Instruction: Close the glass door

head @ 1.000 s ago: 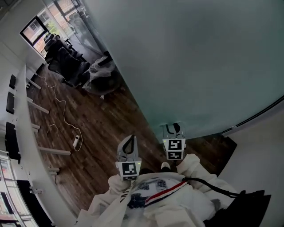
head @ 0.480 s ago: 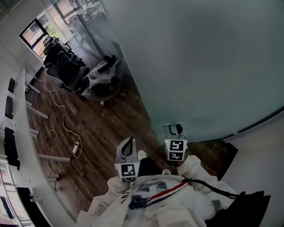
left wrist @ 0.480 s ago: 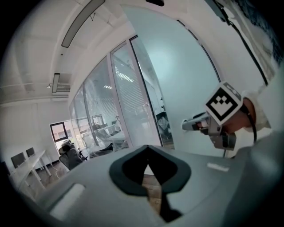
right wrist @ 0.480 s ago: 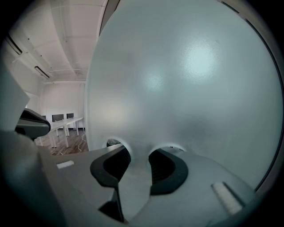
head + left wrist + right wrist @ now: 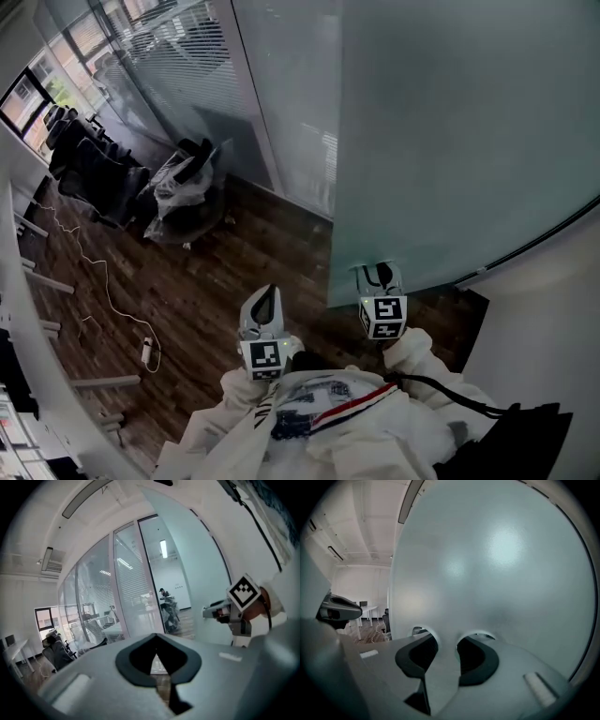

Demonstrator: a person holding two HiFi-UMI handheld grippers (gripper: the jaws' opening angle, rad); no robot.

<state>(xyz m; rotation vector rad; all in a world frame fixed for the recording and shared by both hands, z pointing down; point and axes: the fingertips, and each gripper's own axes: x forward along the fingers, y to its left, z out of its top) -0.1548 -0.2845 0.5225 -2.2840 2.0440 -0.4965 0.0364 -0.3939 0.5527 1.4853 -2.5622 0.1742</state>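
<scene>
Black office chairs (image 5: 94, 173) stand at the far left on the dark wooden floor (image 5: 225, 272), where a thin white cable (image 5: 103, 291) trails. The left gripper (image 5: 265, 292) (image 5: 157, 637) hangs in the air over the floor with its jaws pressed together and nothing in them, left of the door's free edge. The tall frosted glass door (image 5: 450, 122) (image 5: 497, 564) fills the right side and stands ajar from the fixed glazed partition (image 5: 281, 103). The right gripper (image 5: 378, 272) (image 5: 447, 639) has its jaws spread, with its tips up against the pane's low face.
</scene>
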